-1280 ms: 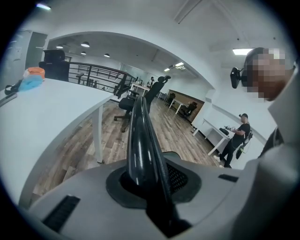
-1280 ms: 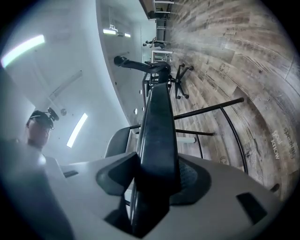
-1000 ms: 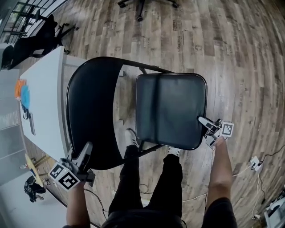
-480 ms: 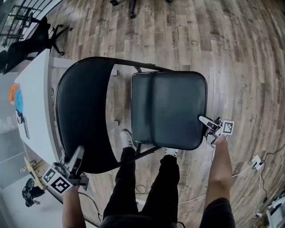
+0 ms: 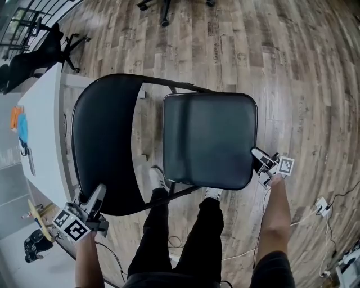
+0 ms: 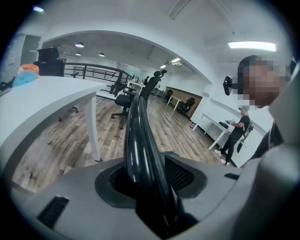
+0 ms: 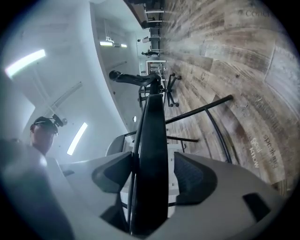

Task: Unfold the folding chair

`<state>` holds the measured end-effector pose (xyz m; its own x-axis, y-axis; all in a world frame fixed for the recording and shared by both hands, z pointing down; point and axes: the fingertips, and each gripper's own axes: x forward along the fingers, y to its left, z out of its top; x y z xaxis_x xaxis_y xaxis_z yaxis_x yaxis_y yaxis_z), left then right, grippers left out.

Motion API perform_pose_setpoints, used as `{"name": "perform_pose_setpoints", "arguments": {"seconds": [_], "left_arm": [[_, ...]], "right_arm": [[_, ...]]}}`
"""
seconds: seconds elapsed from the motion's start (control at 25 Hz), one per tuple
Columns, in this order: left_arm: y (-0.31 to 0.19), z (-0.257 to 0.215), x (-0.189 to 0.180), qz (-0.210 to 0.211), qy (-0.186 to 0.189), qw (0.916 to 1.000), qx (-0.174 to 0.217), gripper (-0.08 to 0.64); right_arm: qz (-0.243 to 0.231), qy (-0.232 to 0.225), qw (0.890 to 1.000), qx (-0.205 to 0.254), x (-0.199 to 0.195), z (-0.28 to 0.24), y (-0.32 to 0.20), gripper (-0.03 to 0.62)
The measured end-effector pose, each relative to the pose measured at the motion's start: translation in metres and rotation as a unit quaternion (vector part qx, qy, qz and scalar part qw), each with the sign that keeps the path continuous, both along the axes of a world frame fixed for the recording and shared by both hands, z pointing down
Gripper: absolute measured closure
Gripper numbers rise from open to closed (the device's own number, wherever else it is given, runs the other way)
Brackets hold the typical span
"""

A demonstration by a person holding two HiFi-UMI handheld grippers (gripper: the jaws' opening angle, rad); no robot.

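Observation:
The black folding chair stands opened below me, its padded seat point(image 5: 209, 140) lying flat and its curved backrest point(image 5: 104, 146) at the left. My left gripper point(image 5: 95, 198) sits at the backrest's near end; in the left gripper view the backrest rim point(image 6: 138, 140) runs between the jaws of the left gripper point(image 6: 150, 187), which are opening. My right gripper point(image 5: 257, 157) is at the seat's near right corner. The seat edge point(image 7: 152, 154) lies between the jaws of the right gripper point(image 7: 150, 178), which are opening too, with a gap showing beside one pad.
A white table point(image 5: 42, 129) stands close behind the backrest on the left. An office chair base point(image 5: 169, 8) is at the top and a black chair point(image 5: 34, 56) at the upper left. My legs point(image 5: 180, 236) are under the seat's near edge. Cables point(image 5: 323, 205) lie on the wooden floor at the right.
The left gripper has slid down and left along the backrest's near end. The right gripper has sunk a little with the seat corner, and the seat now lies flatter.

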<state>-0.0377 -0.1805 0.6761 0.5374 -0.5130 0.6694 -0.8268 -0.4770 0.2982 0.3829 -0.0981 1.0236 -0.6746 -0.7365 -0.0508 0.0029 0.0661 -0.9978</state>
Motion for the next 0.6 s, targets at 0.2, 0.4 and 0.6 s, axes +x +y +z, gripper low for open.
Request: {"name": "perform_pose_setpoints", "arguments": {"seconds": [0.2,0.4,0.6], "left_arm": [[0.004,-0.024,-0.029,-0.060,-0.019,0.9977,0.024,0.313],[0.019,-0.076,-0.030,-0.085,0.000,0.9957,0.037,0.311],[0.028,-0.151,-0.011,-0.078,0.026,0.9910,0.106,0.360]], "right_arm": [[0.085,0.155,0.982,-0.068,0.043,-0.009,0.012,0.308],[0.138,0.186,0.971,0.049,0.036,-0.165,0.009,0.310],[0.163,0.151,0.939,0.261,-0.032,-0.405,0.015,0.523]]}}
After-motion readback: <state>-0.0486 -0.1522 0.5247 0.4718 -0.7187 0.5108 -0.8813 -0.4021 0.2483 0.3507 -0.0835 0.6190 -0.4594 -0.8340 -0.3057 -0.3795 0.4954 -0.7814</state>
